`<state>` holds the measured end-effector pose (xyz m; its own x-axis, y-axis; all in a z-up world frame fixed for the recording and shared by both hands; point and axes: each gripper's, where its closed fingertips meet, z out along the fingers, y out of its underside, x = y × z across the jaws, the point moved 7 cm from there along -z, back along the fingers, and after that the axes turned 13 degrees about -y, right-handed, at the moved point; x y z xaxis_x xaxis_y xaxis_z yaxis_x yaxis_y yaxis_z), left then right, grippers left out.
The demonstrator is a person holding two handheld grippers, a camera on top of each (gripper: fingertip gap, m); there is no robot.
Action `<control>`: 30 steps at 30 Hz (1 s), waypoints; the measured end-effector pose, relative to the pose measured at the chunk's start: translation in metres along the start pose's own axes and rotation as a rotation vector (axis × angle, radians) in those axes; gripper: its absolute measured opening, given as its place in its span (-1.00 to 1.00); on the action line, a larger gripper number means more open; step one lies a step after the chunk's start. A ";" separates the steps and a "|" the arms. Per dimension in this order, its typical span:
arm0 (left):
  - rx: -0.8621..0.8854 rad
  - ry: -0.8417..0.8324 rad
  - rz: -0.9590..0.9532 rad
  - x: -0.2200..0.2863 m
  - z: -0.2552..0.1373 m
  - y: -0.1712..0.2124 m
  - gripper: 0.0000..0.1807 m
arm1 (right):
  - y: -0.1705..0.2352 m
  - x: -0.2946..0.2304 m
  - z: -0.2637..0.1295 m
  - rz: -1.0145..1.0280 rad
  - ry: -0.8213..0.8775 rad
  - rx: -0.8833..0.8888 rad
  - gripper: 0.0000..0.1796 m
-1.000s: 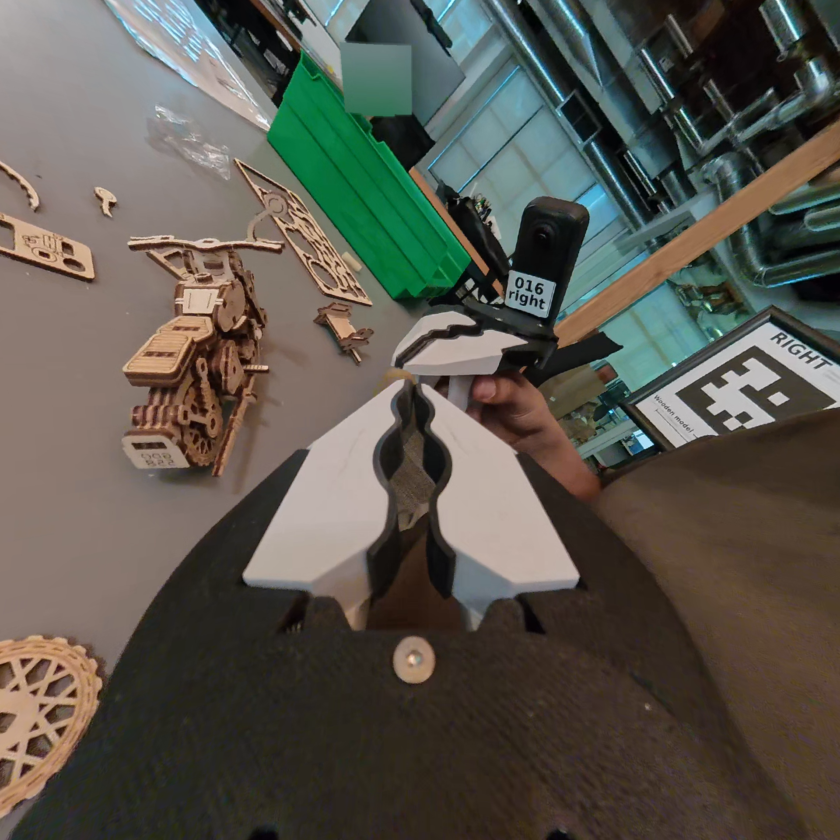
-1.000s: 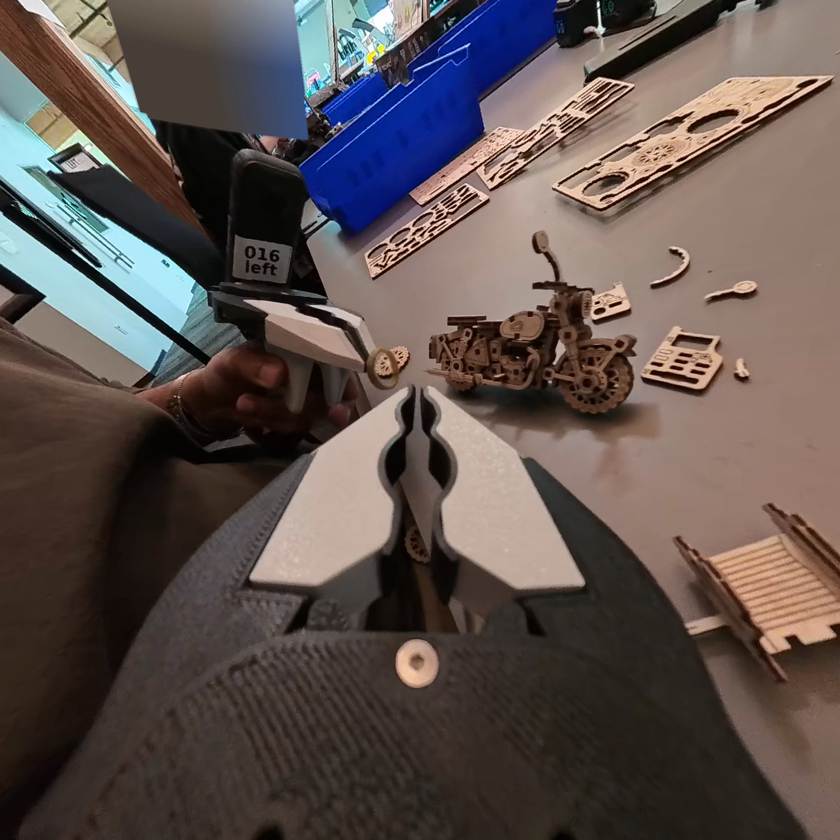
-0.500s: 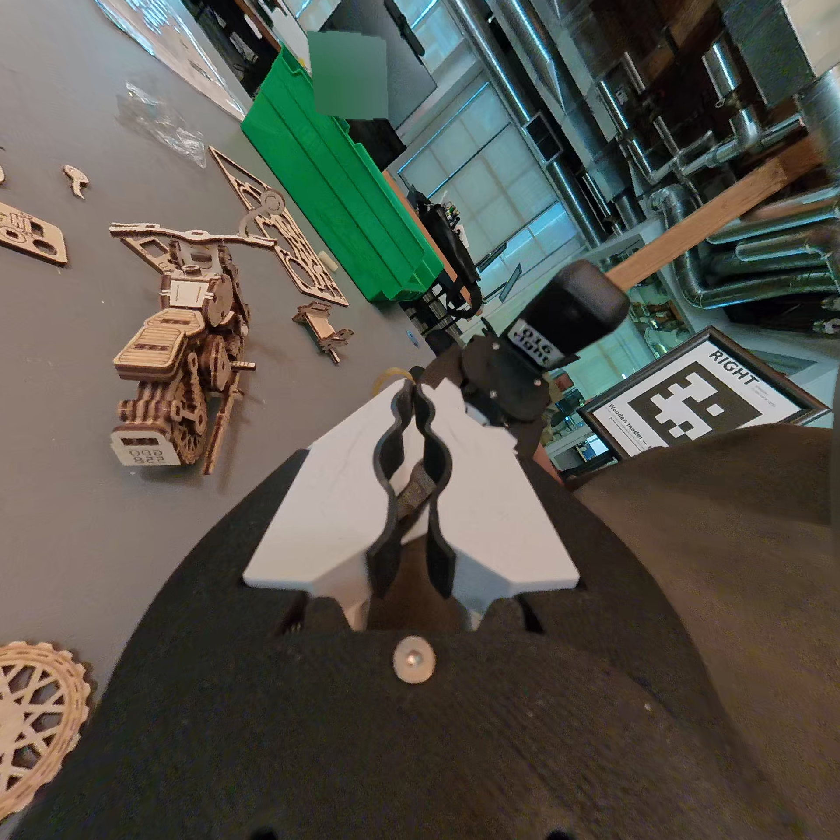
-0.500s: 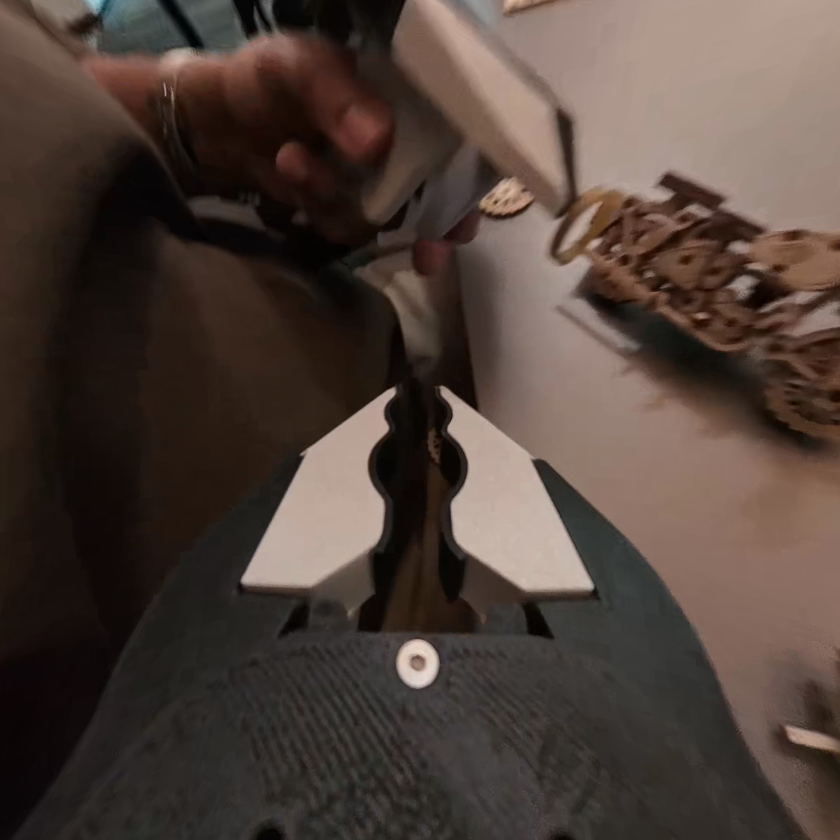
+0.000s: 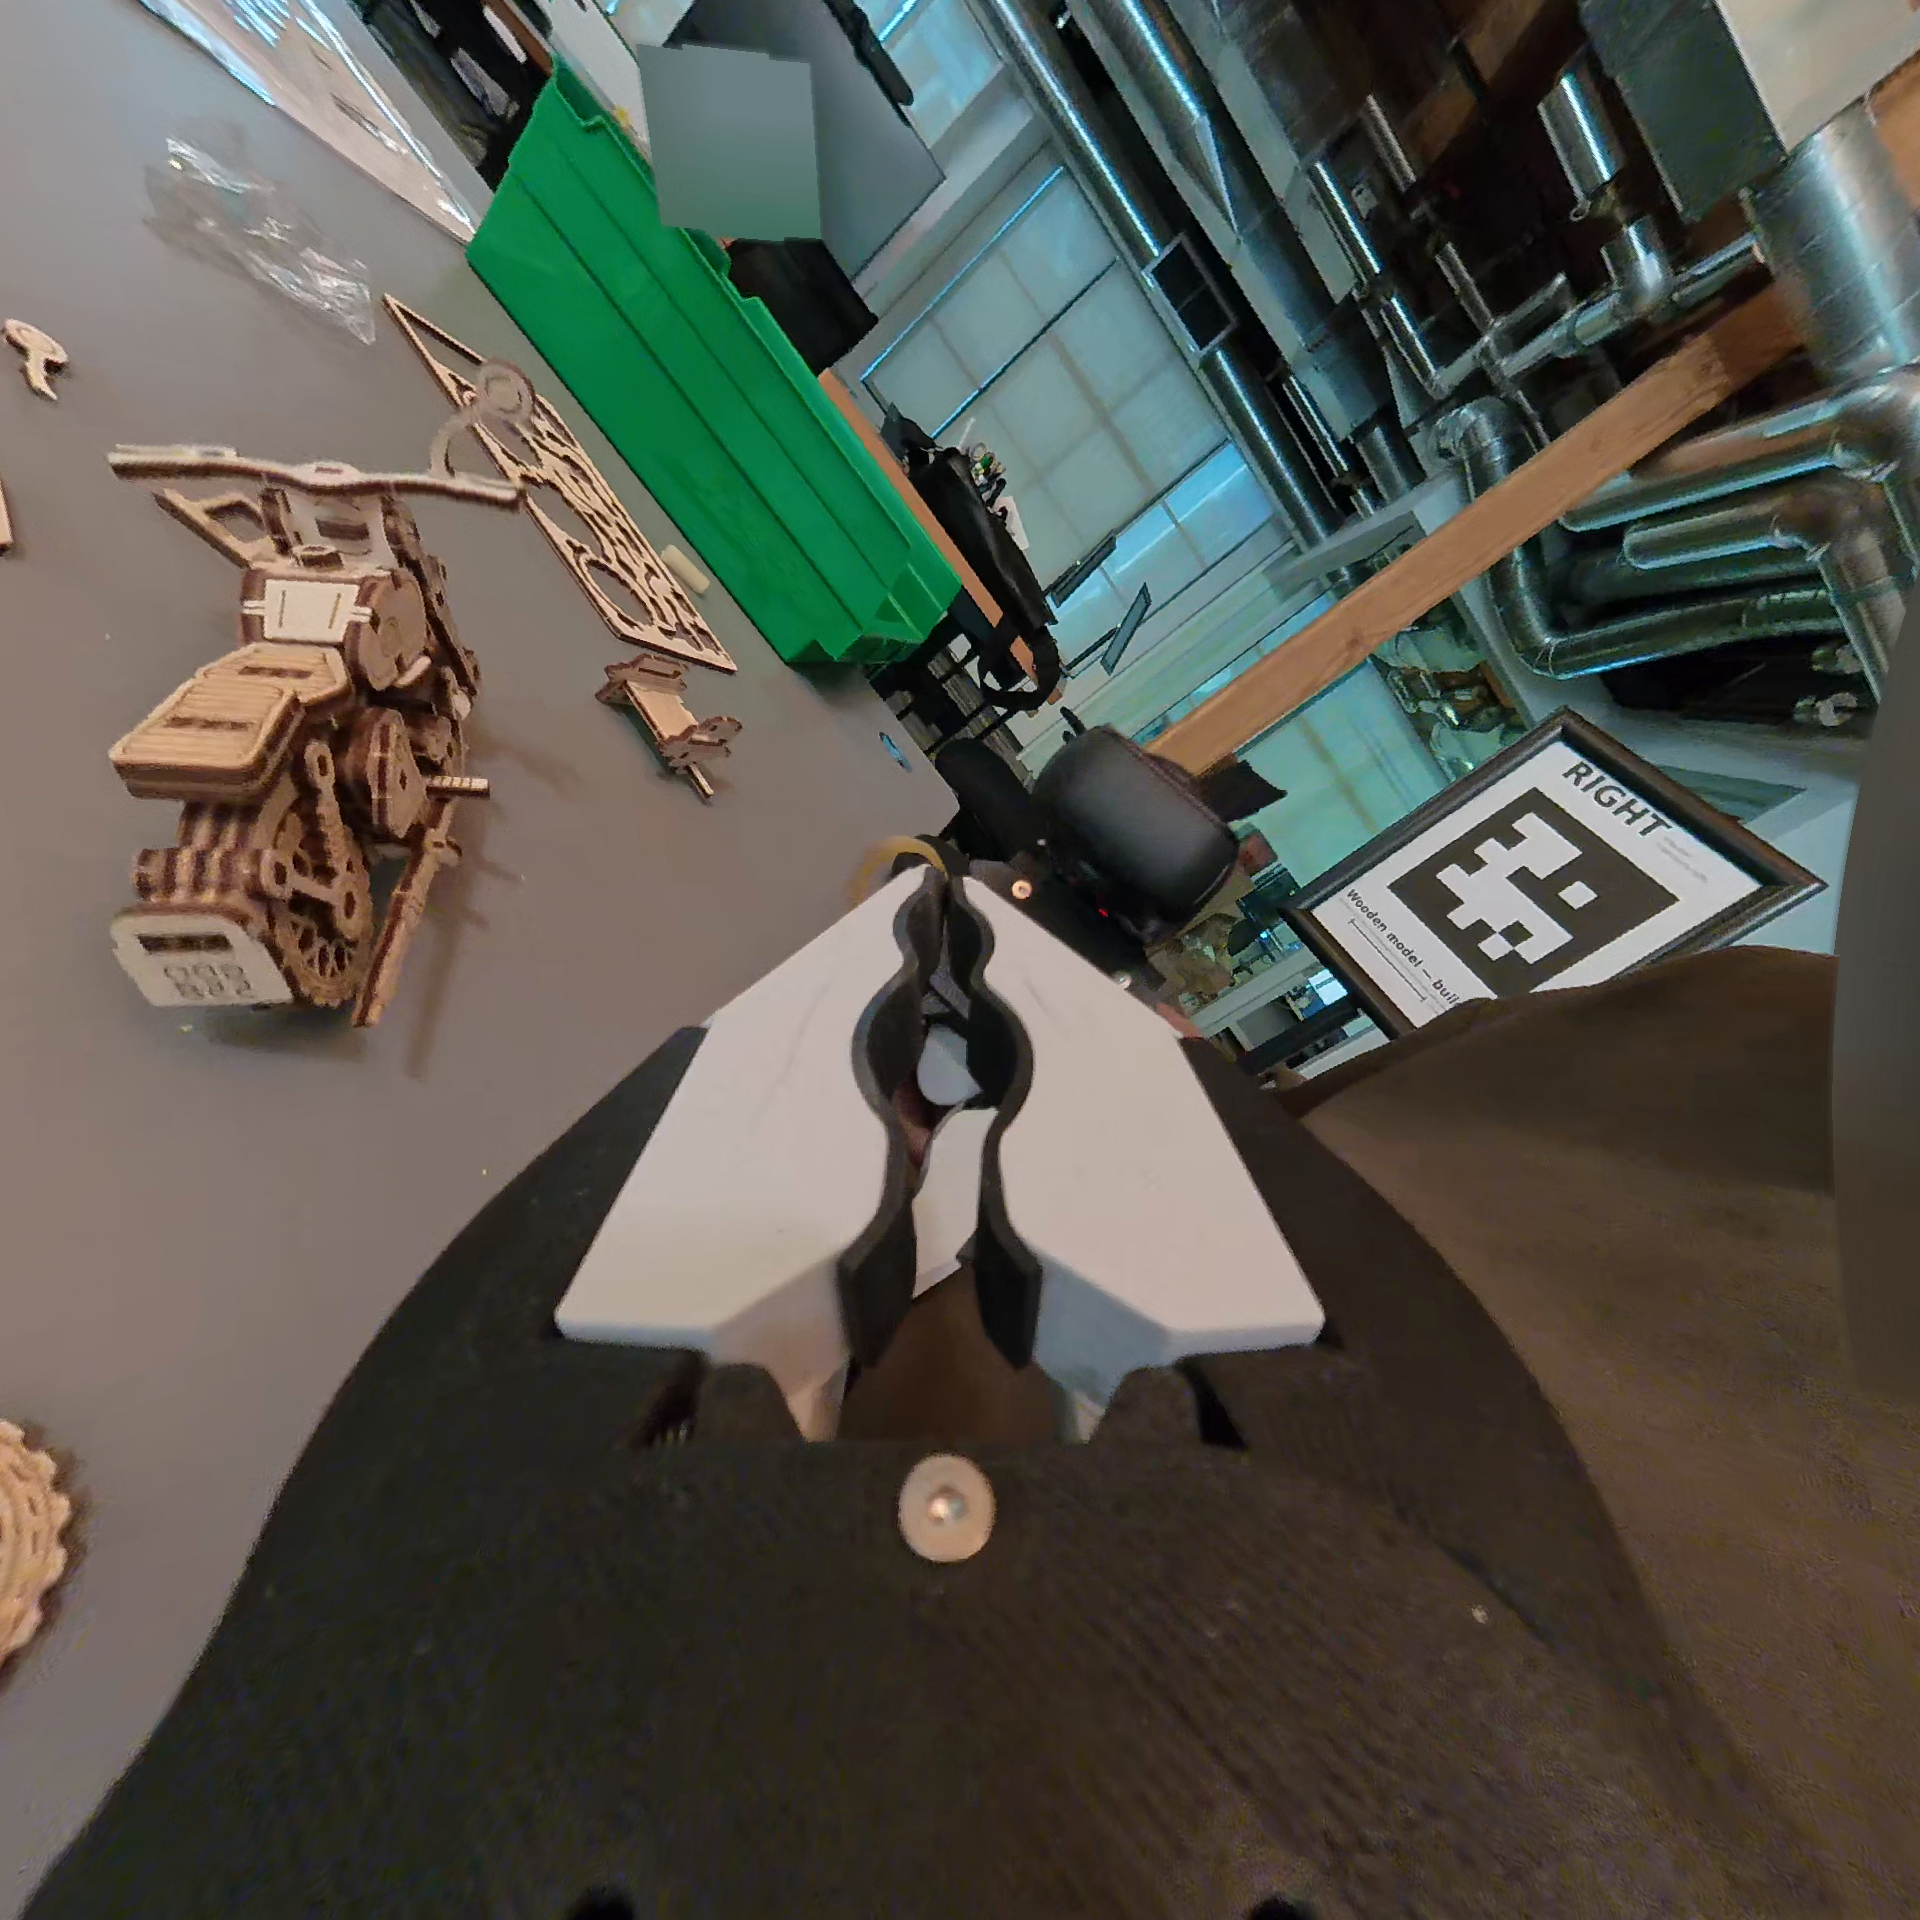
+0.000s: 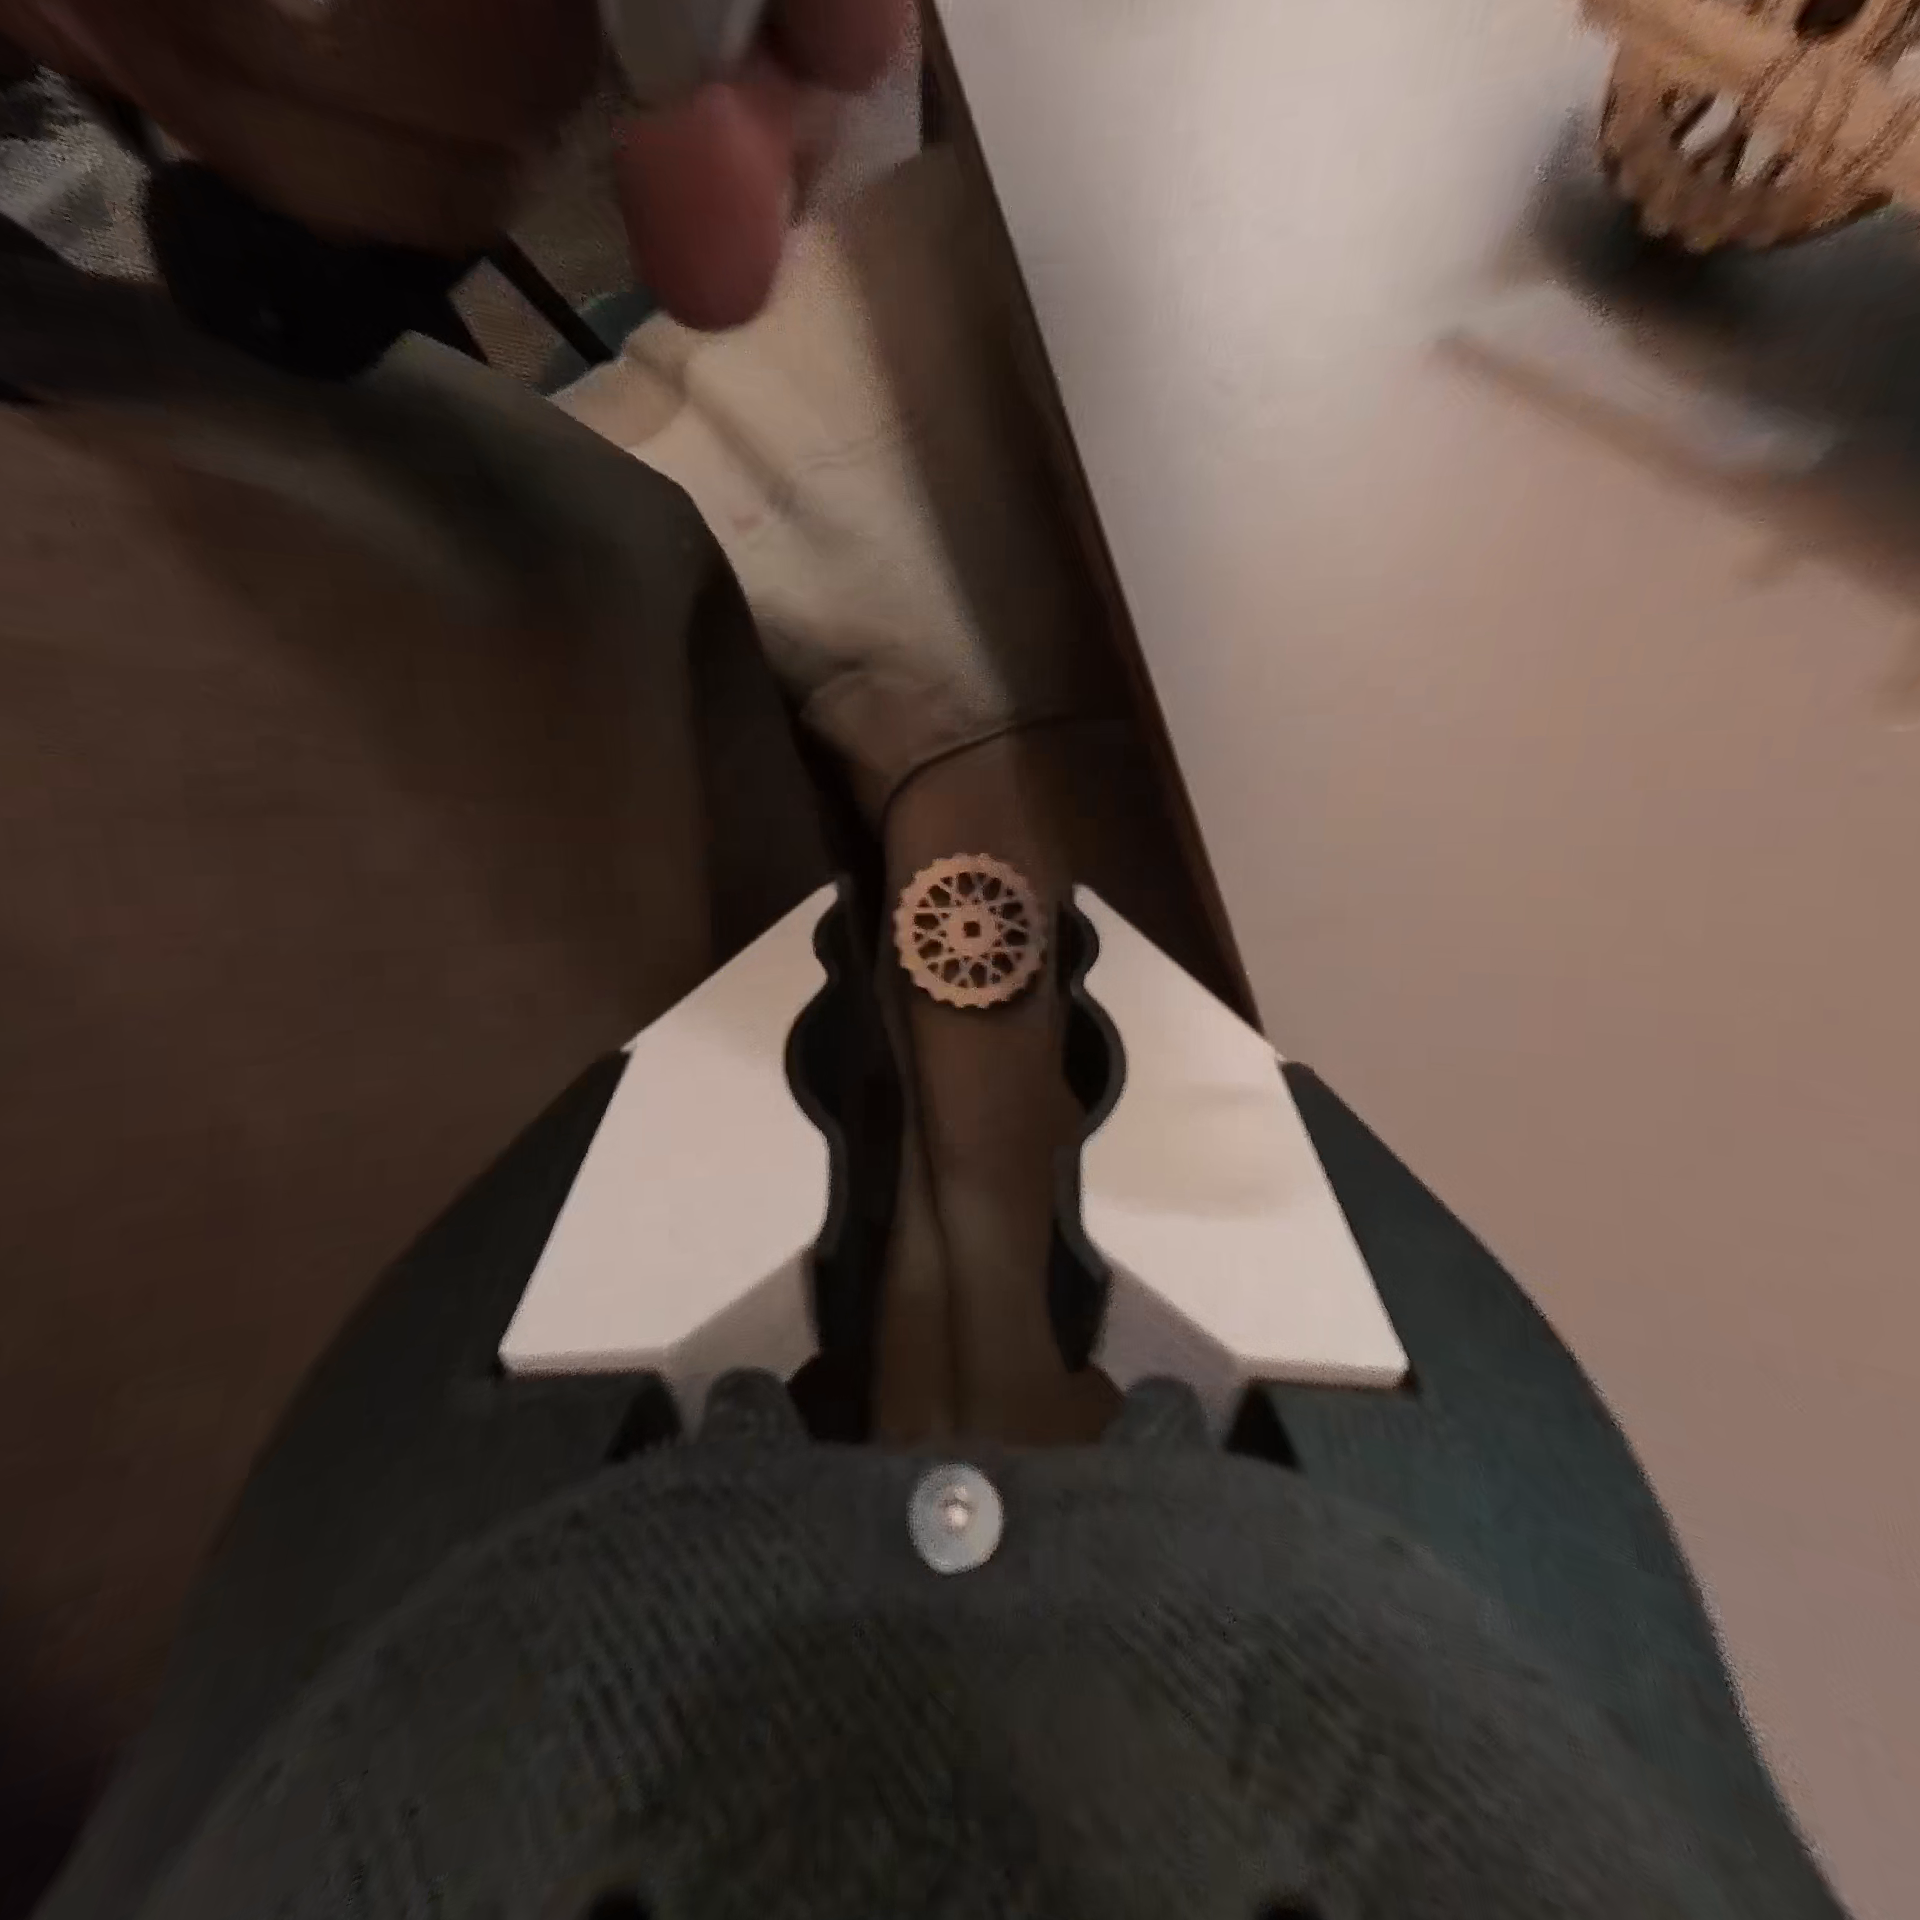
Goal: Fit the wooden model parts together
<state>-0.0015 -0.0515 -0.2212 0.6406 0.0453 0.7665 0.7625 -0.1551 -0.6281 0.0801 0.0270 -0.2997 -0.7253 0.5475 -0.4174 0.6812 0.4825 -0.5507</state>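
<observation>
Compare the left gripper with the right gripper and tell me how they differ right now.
The left gripper's jaws are nearly closed, while the right gripper's jaws stand apart. The left gripper pinches a thin yellowish ring at its tips; the right gripper has a small wooden gear showing in its gap, and I cannot tell whether either finger touches it. Both have white fingers with wavy black pads.
</observation>
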 end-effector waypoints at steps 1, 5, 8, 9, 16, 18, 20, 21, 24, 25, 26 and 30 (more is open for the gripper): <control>0.000 -0.002 -0.006 0.000 -0.002 0.003 -1.00 | 0.003 0.000 0.003 0.016 0.019 -0.007 -0.54; 0.010 0.021 -0.054 0.006 -0.012 0.015 -1.00 | 0.016 -0.008 0.022 0.104 -0.011 -0.044 -0.46; 0.021 0.040 -0.079 0.013 -0.019 0.023 -1.00 | 0.022 -0.018 0.029 0.160 -0.099 -0.056 -0.63; 0.028 0.046 -0.085 0.016 -0.021 0.024 -1.00 | 0.021 -0.020 0.027 0.148 -0.098 -0.041 -0.64; 0.079 0.010 -0.030 0.022 -0.028 0.022 -1.00 | 0.000 -0.033 -0.013 0.056 -0.174 0.165 -0.64; 0.091 0.001 -0.026 0.020 -0.028 0.020 -1.00 | -0.008 -0.029 -0.032 0.011 -0.109 0.246 -0.64; 0.091 0.000 -0.040 0.018 -0.027 0.020 -1.00 | -0.015 -0.023 -0.052 -0.018 -0.036 0.352 -0.64; 0.090 -0.002 -0.046 0.016 -0.027 0.020 -1.00 | -0.017 -0.018 -0.061 -0.015 0.009 0.400 -0.64; 0.084 -0.002 -0.066 0.013 -0.024 0.020 -1.00 | -0.011 0.003 -0.077 0.002 0.200 0.425 -0.65; 0.082 0.001 -0.076 0.011 -0.023 0.021 -1.00 | -0.008 0.010 -0.078 0.004 0.267 0.395 -0.65; 0.081 0.003 -0.087 0.010 -0.022 0.021 -1.00 | -0.004 0.016 -0.078 0.004 0.325 0.359 -0.64; 0.084 -0.033 -0.127 -0.001 -0.018 0.020 -1.00 | -0.001 0.034 -0.070 0.024 0.459 0.262 -0.64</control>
<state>0.0113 -0.0721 -0.2319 0.5405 0.0915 0.8364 0.8413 -0.0627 -0.5368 0.0620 0.0928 -0.2631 -0.5514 0.8277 -0.1048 0.6063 0.3113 -0.7317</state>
